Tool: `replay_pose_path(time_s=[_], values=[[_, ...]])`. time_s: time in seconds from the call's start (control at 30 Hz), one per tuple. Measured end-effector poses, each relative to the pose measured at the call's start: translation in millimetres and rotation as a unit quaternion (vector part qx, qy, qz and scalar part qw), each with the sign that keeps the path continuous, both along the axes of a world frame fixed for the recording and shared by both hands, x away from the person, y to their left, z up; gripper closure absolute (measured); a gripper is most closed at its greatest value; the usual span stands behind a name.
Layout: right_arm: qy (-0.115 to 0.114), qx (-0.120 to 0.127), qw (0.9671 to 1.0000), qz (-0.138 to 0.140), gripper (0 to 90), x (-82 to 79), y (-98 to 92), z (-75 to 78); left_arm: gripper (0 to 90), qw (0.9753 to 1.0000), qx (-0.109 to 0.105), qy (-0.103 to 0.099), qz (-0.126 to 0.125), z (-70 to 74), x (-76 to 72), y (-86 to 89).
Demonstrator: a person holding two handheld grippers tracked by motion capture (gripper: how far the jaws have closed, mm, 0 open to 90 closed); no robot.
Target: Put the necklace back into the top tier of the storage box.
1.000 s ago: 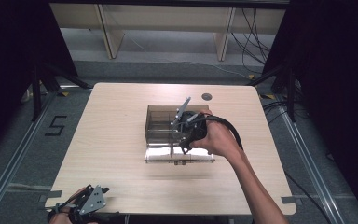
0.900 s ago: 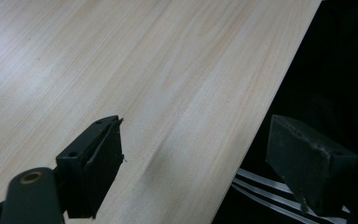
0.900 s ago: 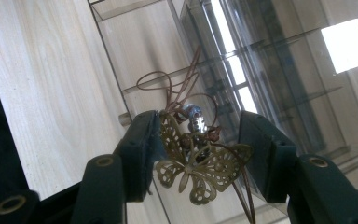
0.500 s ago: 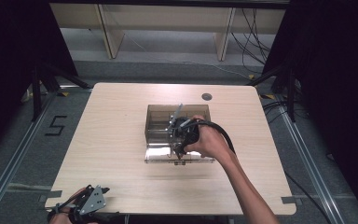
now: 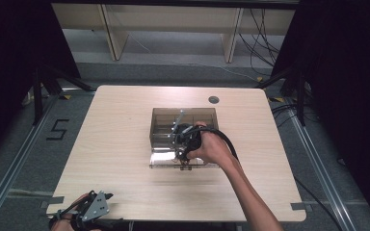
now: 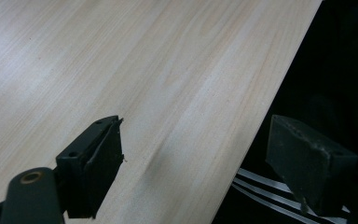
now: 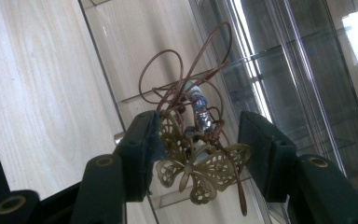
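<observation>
A clear, smoke-tinted acrylic box (image 5: 155, 126) stands at the table's middle, its lid (image 5: 164, 162) lying flat in front of it. My right gripper (image 5: 180, 144) hovers at the box's front edge. In the right gripper view that gripper (image 7: 199, 136) is shut on a brass butterfly pendant (image 7: 200, 163). The pendant's brown cord (image 7: 168, 70) and beads (image 7: 199, 105) bunch up above the jaws, over the clear lid (image 7: 135, 56). My left gripper (image 5: 87, 211) sits at the table's near-left edge. Its jaws (image 6: 198, 140) stand open over the edge with nothing between them.
The pale wooden table (image 5: 111, 144) has a round grey cable grommet (image 5: 214, 100) behind the box. A black cable (image 5: 226, 139) trails from the right gripper along the forearm. Shelving legs and floor cables lie beyond the far edge.
My right gripper has moved left and a little toward me, from the box's right side to its front middle, with the pendant in it. The left gripper has stayed put.
</observation>
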State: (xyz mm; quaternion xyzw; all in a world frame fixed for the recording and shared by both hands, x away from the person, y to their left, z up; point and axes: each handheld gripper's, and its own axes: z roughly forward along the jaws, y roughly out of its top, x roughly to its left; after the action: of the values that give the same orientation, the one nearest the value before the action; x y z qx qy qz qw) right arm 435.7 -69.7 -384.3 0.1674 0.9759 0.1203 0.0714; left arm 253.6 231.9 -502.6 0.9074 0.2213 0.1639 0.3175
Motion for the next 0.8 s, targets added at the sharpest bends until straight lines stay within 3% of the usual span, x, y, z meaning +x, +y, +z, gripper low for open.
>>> replay_pose_path(time_s=[0.2, 0.4, 0.63, 0.8], values=[[-0.001, -0.002, 1.0000, 0.003, 48.9, 2.6, 2.5, -4.1, 18.0, 1.0000, 0.003, -0.006, 0.004, 0.8, -0.2, 0.4], [0.008, 0.003, 0.9999, 0.008, 48.9, 4.7, 2.2, -11.1, 18.0, 1.0000, 0.003, 0.000, -0.002, 0.8, 0.0, 0.4], [0.022, 0.035, 0.9991, -0.010, 47.9, 4.0, 0.4, -11.2, 18.0, 1.0000, 0.005, 0.000, -0.001, 0.5, 0.1, 0.3], [0.027, 0.047, 0.9983, -0.019, 40.7, 4.1, -3.0, -5.7, 18.0, 1.0000, 0.007, -0.001, 0.000, -0.3, -0.2, 0.0]])
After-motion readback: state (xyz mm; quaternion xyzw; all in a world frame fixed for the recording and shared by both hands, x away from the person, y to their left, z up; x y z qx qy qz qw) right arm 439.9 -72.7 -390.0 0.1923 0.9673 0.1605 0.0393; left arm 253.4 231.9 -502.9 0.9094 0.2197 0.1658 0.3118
